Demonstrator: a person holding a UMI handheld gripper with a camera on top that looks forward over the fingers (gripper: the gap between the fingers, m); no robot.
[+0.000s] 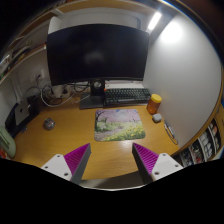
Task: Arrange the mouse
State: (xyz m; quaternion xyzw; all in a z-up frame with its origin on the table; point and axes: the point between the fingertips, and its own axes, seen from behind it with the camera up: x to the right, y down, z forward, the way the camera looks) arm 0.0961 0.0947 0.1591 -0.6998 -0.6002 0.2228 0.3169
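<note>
The mouse (157, 117) sits on the counter (70, 140) just right of the floral mat (122, 124), below an orange cup (153, 103). Your claw (111, 160) hangs spread and empty, well short of it. Steer right and forward, straddling the mouse squarely before closing.

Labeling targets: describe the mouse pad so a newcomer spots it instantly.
Start at the big dark monitor on the wooden desk. Below the keyboard, the mouse pad lies flat ahead of the open gripper: the only floral-printed rectangle there.
</note>
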